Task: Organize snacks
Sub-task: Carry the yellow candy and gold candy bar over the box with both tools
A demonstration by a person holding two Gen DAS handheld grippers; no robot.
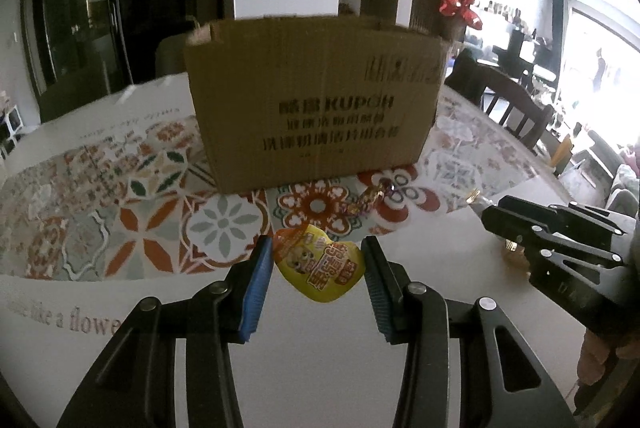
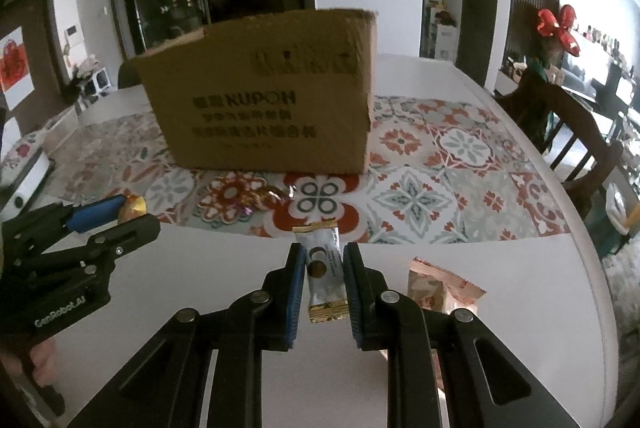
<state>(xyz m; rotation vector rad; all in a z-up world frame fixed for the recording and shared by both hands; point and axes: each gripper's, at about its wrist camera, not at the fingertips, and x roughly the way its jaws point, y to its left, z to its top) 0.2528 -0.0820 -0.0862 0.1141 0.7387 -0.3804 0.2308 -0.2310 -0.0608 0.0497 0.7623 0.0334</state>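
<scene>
The left gripper (image 1: pixel 318 282) has its blue-padded jaws closed on a small yellow, heart-shaped snack packet with a cartoon print (image 1: pixel 319 265). The jaws stand at a moderate width and the packet fills the space between the pads, raised above the white part of the counter (image 1: pixel 320 368).

The right gripper (image 2: pixel 323 292) has its jaws closed to a narrow gap on a slim white candy bar wrapper with gold ends (image 2: pixel 323 274). The bar stands upright between the pads, its lower gold end hanging free over the counter.

Straight ahead of both grippers stands a brown cardboard box with black printed letters (image 1: pixel 316 103). It rests on a tablecloth with a red, green and grey tile pattern (image 1: pixel 132 224), and its top is open. Just in front of the box, on the cloth, lies a small candy in a shiny gold and purple twisted wrapper (image 1: pixel 370 199).

In the right wrist view, a pink and brown snack bag (image 2: pixel 438 288) lies on the counter just beside the right gripper, on its right side, partly hidden by the black frame of the gripper.

A dark wooden chair (image 2: pixel 568 131) stands at the right edge of the counter, and red flower-shaped decoration (image 2: pixel 558 25) is behind it. I cannot tell what is inside the box.
</scene>
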